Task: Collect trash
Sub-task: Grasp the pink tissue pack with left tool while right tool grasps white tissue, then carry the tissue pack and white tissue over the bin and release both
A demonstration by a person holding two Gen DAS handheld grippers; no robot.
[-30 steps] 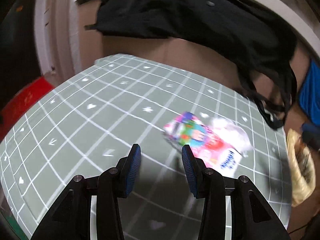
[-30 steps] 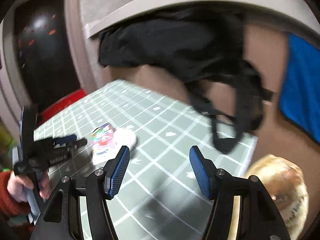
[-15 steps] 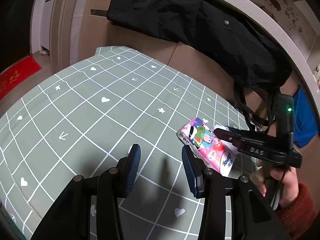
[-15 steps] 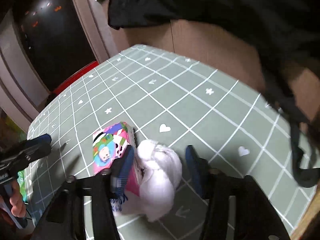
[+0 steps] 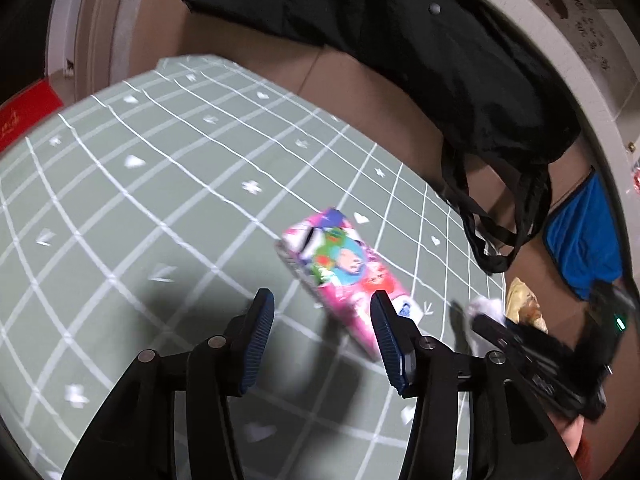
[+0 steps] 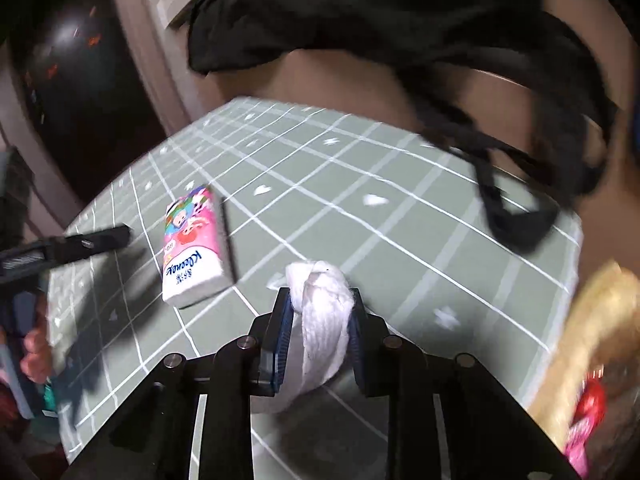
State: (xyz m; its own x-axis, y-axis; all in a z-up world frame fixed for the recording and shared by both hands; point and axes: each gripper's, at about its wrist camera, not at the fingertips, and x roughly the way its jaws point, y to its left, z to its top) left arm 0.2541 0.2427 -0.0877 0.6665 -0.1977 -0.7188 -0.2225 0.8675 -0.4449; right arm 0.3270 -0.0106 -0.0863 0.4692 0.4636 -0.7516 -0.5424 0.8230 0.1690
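My right gripper (image 6: 320, 320) is shut on a crumpled white tissue (image 6: 320, 312) and holds it above the green grid tablecloth (image 6: 360, 216). The tissue also shows in the left wrist view (image 5: 486, 312), at the tip of the right gripper (image 5: 492, 326). A pink Kleenex tissue pack (image 6: 192, 244) lies on the cloth to the left of the tissue. My left gripper (image 5: 320, 320) is open and empty above the cloth, with the pack (image 5: 344, 276) just ahead and right of it. The left gripper also shows in the right wrist view (image 6: 100, 240).
A black bag (image 5: 440, 60) hangs over the brown seat back behind the table; its straps (image 6: 512, 208) dangle near the far right corner. A woven basket (image 6: 592, 344) with wrappers sits beyond the right edge. A blue cloth (image 5: 580, 248) hangs at far right.
My right gripper has shut on the white tissue and lifted it away from the pack, toward the right. My left gripper has come closer to the pack.
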